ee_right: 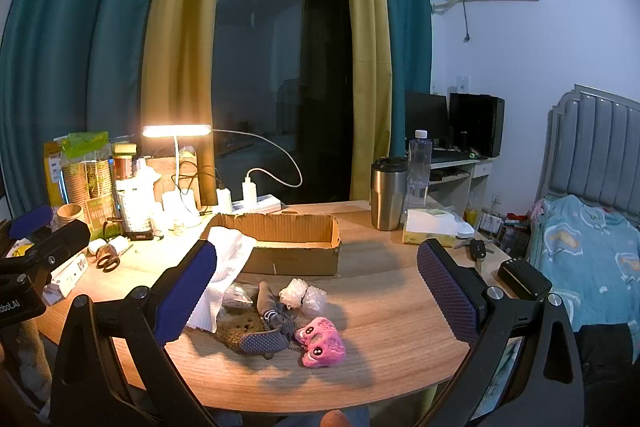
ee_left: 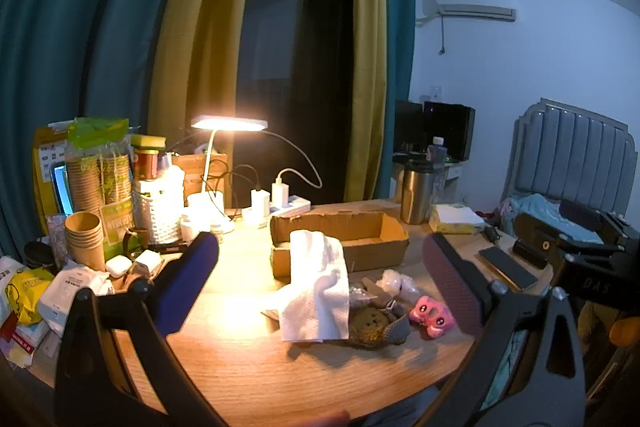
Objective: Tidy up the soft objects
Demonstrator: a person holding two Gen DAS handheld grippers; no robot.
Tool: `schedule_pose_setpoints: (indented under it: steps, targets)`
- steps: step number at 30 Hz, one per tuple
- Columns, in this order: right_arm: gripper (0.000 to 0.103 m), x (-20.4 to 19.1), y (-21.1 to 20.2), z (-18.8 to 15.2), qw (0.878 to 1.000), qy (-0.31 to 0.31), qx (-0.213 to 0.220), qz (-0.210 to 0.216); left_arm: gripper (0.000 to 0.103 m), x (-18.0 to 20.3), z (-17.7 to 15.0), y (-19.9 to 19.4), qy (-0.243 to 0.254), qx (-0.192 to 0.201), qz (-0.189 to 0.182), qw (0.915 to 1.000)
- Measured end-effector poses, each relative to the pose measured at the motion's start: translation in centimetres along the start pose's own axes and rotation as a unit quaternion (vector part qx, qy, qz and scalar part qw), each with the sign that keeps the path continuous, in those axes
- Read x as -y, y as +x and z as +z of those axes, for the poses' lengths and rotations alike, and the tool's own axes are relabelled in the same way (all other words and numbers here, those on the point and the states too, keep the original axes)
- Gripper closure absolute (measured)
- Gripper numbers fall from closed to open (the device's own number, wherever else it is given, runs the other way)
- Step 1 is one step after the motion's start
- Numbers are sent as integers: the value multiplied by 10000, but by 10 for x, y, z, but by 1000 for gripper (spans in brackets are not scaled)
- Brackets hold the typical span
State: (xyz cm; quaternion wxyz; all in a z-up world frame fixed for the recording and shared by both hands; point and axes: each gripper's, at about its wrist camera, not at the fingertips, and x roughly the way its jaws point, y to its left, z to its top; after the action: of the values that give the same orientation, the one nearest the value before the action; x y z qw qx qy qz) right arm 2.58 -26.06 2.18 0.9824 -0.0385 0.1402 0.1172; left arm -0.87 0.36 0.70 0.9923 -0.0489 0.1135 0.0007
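Clutter fills the far left of the round wooden table (ee_right: 380, 367): a stack of brown paper cups (ee_left: 84, 239), a white woven basket (ee_left: 158, 215) and a lit white desk lamp (ee_left: 230, 125). Taking the shallow brown cardboard box (ee_right: 296, 239) near the table's middle as the landmark, a crumpled white cloth (ee_right: 224, 267) hangs over its left front corner and trails down onto the table. Just in front of the box lie the other soft things in a loose pile: a brownish round sponge-like pad (ee_right: 240, 327), a grey-blue knitted sock (ee_right: 268, 331) lying partly on it, two small lumps of clear bubble wrap (ee_right: 304, 297), and, furthest right of the pile, a pink plush toy with round eyes (ee_right: 320, 341). Right of the box stand a steel tumbler (ee_right: 388, 193) and a clear plastic bottle (ee_right: 418, 167). The left gripper (ee_left: 320, 291) and the right gripper (ee_right: 316, 291) both hover in front of the pile with jaws spread wide, nothing between the pads.
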Motion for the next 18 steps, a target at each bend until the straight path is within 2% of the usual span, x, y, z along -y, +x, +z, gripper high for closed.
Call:
schedule_pose_setpoints:
  steps: [18]
  targets:
    - [1,1,-2,-1,10000,-6,-44,19,0,-1,1,-2,-46,-36,26,10000]
